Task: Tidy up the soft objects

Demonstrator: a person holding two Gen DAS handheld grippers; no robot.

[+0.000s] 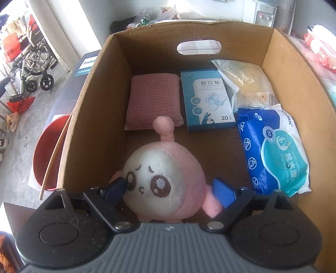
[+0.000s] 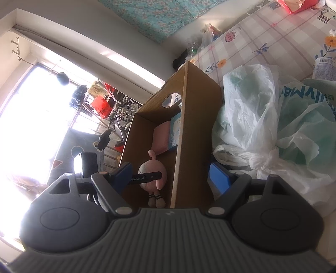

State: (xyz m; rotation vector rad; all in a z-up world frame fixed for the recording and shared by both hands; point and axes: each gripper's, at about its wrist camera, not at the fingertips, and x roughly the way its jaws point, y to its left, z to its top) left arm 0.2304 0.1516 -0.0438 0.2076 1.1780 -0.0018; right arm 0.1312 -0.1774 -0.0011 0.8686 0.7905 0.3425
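Lived-in home interior, cluttered. Table under pastel checked tablecloth with flower and teapot prints; tied white and green plastic shopping bags heaped on it. Folded metal wheelchair parked on bare grey concrete floor. Dark laundry hung at bright window. White water dispenser against wall. Red plastic basin on floor.
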